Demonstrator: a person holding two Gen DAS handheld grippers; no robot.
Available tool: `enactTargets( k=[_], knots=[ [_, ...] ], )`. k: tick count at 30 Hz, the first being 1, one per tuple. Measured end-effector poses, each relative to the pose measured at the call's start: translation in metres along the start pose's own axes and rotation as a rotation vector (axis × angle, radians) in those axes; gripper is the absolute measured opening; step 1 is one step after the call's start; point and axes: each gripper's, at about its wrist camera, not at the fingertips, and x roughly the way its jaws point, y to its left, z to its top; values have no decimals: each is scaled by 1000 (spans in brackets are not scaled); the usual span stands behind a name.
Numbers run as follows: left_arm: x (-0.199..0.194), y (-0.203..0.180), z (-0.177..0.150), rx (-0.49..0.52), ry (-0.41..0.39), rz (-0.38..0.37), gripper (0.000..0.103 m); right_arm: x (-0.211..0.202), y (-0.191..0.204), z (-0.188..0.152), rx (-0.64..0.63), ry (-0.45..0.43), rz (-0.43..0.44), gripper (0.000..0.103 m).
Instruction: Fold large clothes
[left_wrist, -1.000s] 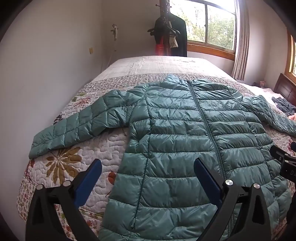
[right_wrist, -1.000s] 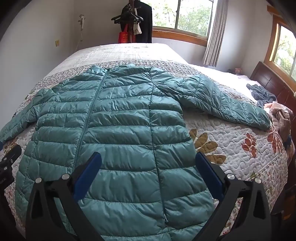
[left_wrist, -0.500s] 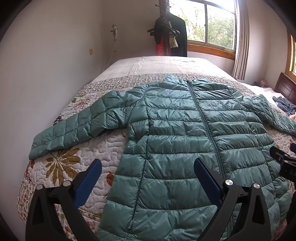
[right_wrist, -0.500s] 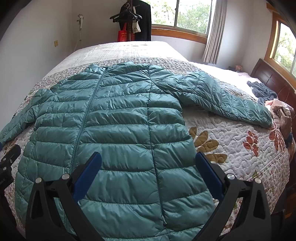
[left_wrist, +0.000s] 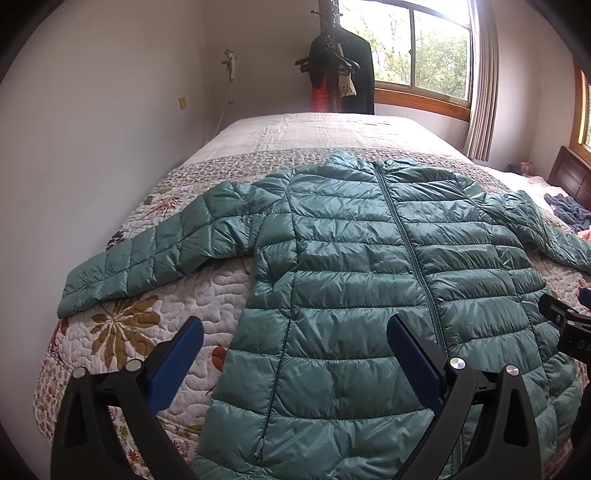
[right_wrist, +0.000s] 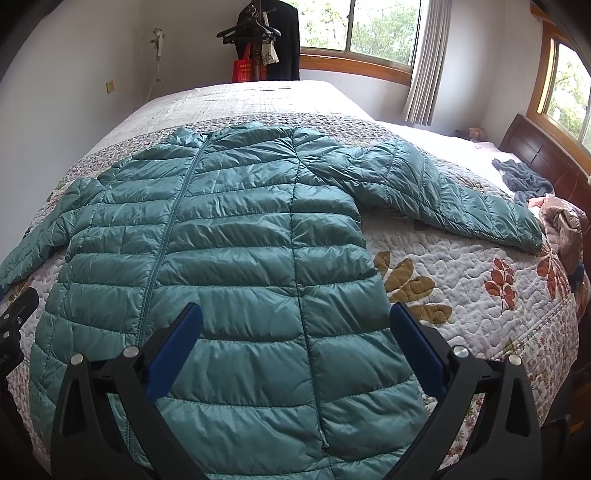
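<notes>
Now: jacket flat, nothing gripped, first fold pending

Bed (left_wrist: 122, 354) fills the lower half of both views, quilted floral cover, far end plain. Teal puffer jacket (left_wrist: 354, 280) lies face up across the middle of the frame, zipped, collar toward the top, hem at the bottom edge. Both sleeves are spread out sideways: left sleeve (left_wrist: 155, 254) runs to the left-centre of the left wrist view, right sleeve (right_wrist: 447, 195) to the right-centre of the right wrist view.

Left tool (left_wrist: 294, 341) hangs over the hem at lower centre, blue pads wide apart, holding nothing. Right tool (right_wrist: 295, 328) likewise: spread wide, empty, above the lower body of the jacket.

Judgement: step in hand is the first sleeve fold, not yet begun. To do it well:
- pinch each sleeve near the cuff, one layer of shell, since the slick padded fabric will likely slip from a shallow bite;
- carry the sleeve across the chest, lay it flat, press air out;
- keep the zip line (left_wrist: 406, 236) straight as the fold axis.

Small loose clothes (right_wrist: 524, 181) lie at the right edge, well apart.
</notes>
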Motion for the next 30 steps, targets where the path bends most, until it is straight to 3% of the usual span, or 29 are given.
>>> enactTargets(
  k=[30],
  knots=[
    [1,3,-3,-8,0,8,99,3,-2,0,2,7,-2,100]
  ],
)
